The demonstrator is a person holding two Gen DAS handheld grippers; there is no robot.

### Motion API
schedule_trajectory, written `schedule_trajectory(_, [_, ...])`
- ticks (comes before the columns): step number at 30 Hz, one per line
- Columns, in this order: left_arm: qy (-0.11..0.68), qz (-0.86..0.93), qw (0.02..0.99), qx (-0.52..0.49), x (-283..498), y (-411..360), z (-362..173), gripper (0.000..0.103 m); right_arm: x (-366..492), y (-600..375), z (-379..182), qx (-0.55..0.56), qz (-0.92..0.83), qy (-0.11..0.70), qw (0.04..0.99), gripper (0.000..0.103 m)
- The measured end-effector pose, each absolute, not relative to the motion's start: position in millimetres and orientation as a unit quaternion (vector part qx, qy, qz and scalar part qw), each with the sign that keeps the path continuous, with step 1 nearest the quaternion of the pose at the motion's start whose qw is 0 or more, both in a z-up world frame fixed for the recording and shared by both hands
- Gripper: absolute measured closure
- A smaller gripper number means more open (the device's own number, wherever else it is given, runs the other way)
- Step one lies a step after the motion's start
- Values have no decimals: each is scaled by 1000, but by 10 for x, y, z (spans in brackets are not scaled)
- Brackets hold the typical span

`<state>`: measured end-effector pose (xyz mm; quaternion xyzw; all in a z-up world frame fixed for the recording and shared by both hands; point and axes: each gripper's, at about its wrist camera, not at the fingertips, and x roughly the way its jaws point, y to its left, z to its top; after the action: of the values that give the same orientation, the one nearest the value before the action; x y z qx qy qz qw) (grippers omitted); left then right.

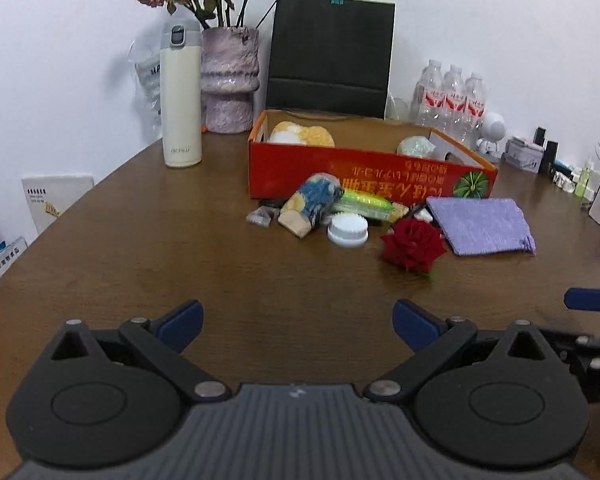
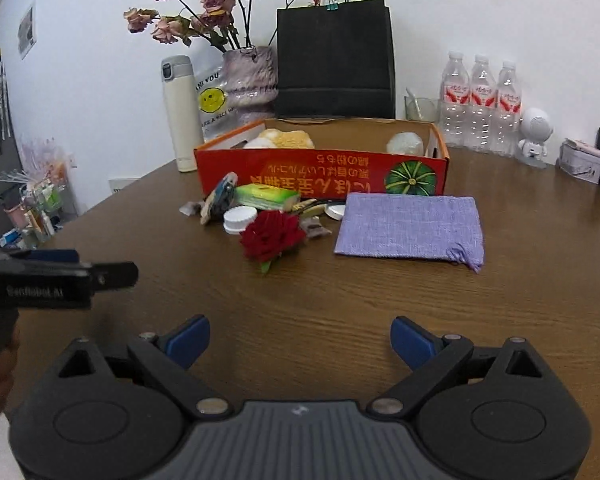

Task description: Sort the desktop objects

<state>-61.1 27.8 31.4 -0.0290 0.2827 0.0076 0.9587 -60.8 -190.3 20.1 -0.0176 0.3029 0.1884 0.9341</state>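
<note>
The left gripper (image 1: 298, 326) hovers low over the brown table (image 1: 180, 248), its blue-tipped fingers (image 1: 182, 324) spread wide and holding nothing. The right gripper (image 2: 300, 340) is likewise released and empty; to the left of its fingers the other tool's black body shows raised lettering that reads roughly "GenRobot.AI".

Well ahead of both sets of fingers stands an open orange cardboard box (image 1: 364, 176), its front printed upside down with yellow Japanese characters and a green pumpkin picture (image 2: 410, 178). Inside it lie a yellow-and-white plush lump (image 1: 300, 134) at the left end and a pale round object (image 1: 416, 146) at the right.

Just before the box, a loose cluster lies on the table: a blue-and-cream soft toy (image 1: 312, 204), a green-yellow packet (image 1: 366, 202), a white ribbed cap (image 1: 347, 231), a red rose head (image 1: 414, 245) nearest the fingers, and a lilac drawstring pouch (image 1: 480, 224) ahead and to the right.

Beyond and left of the box stand a cream flask (image 1: 181, 96) with small, unreadable lettering, and a pink vase of dried roses (image 1: 230, 80). Beside the vase a plastic bag (image 2: 212, 98) shows a smiley face and "THANK YOU", partly hidden. A black paper bag (image 1: 332, 52) stands behind the box, and three red-labelled water bottles (image 2: 480, 104) far right, label text too small to read.
</note>
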Motion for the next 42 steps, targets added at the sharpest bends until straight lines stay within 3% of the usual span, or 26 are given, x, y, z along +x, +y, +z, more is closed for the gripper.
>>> schedule_trajectory(3, [265,12,964,-27,-393,287,395,3,-530,-1866,230,-23,175,293,940,6])
schedule_trajectory(7, [249,2,969,-4,80,213,449,22,-356,-1890,242,-11,181,295,938,6])
schedule_trajectory(12, [282,-39,958,18,696,80,339,25,-141,-2010,229,-26,145,301,942,6])
schedule_trajectory(16, [288,-62,955,-6,827,129,282,52,120,-2274,271,-13,104,299,948,6])
schedule_trajectory(18, [300,-73,951,-34,853,231,226,70,330,-2448,267,19,89,303,949,6])
schedule_trajectory(19, [304,-73,949,-46,862,280,207,84,452,-2538,262,37,86,308,947,6])
schedule_trajectory(23, [298,-87,946,-95,833,460,237,97,975,-2674,220,72,84,316,942,9])
schedule_trajectory(25, [285,-102,947,-108,797,510,266,98,1175,-2588,173,48,76,322,942,17])
schedule_trajectory(27, [276,-90,951,-108,742,534,329,99,1304,-2479,106,32,67,335,939,37])
schedule_trajectory(28, [271,-88,952,-111,701,549,379,99,1312,-2469,91,33,66,338,938,69])
schedule_trajectory(29, [264,-86,953,-118,643,574,444,99,1286,-2443,84,31,67,338,938,86])
schedule_trajectory(30, [255,-86,955,-125,579,595,508,99,1229,-2425,111,26,70,334,940,89])
schedule_trajectory(31, [244,-87,957,-131,499,615,579,99,1158,-2417,155,21,76,329,941,98])
schedule_trajectory(42, [240,-105,959,-107,-200,469,678,99,-531,-2425,685,-7,145,219,965,102])
